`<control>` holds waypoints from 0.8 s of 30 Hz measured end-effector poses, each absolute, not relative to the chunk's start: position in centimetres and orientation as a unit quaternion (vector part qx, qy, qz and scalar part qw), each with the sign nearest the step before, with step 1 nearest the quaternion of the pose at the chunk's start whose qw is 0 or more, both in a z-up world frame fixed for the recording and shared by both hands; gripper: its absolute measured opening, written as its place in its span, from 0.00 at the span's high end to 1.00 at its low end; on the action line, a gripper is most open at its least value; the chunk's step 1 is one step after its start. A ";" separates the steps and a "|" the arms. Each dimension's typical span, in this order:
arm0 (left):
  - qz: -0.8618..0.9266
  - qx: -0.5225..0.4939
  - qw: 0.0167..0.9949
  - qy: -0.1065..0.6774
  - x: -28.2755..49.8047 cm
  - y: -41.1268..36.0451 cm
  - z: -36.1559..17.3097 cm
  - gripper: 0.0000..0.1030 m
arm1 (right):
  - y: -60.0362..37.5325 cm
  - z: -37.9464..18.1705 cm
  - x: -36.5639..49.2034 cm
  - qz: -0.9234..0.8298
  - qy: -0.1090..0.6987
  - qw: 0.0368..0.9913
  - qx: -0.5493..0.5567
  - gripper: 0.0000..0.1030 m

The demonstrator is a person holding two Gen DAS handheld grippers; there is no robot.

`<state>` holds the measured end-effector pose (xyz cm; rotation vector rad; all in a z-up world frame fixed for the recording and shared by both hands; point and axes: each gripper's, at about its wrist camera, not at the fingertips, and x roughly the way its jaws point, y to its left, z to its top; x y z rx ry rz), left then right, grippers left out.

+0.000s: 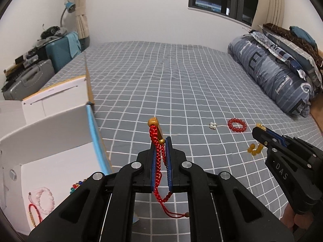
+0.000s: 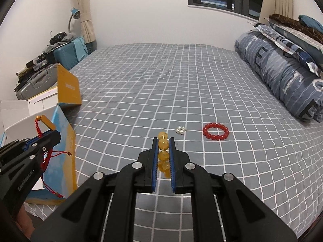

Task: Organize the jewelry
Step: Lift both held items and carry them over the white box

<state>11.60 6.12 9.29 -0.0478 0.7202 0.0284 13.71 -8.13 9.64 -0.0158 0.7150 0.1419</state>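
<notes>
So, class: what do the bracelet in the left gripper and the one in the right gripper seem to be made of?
Left gripper: red bracelet, apparently knotted cord, matte, with a gold-coloured bar, metal or plastic. Right gripper: yellow bracelet, round translucent glossy beads, perhaps amber, resin or glass.

The bed sheet (image 2: 161, 80) is grey with a grid of thin white lines. The braided cord bracelet (image 1: 159, 157) is bright red with a gold-coloured bar on top. The bead bracelet (image 2: 163, 147) is translucent amber yellow. On the sheet, at 3 o'clock from it, the bead ring (image 2: 216, 131) is deep red, and the small bead cluster (image 2: 181, 130) is silver-white. Both grippers are black with blue pads (image 1: 168, 161). The box (image 1: 50, 133) at 9 o'clock is white inside, with light blue and orange-yellow outside. The folded quilt (image 2: 282, 76) is blue-grey with pale stripes and letters.
</notes>
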 end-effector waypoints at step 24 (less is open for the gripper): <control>0.114 -0.060 0.935 0.330 5.5 17.1 10.9 0.93 | 2.3 12.1 11.5 0.158 0.318 0.934 -0.028 0.91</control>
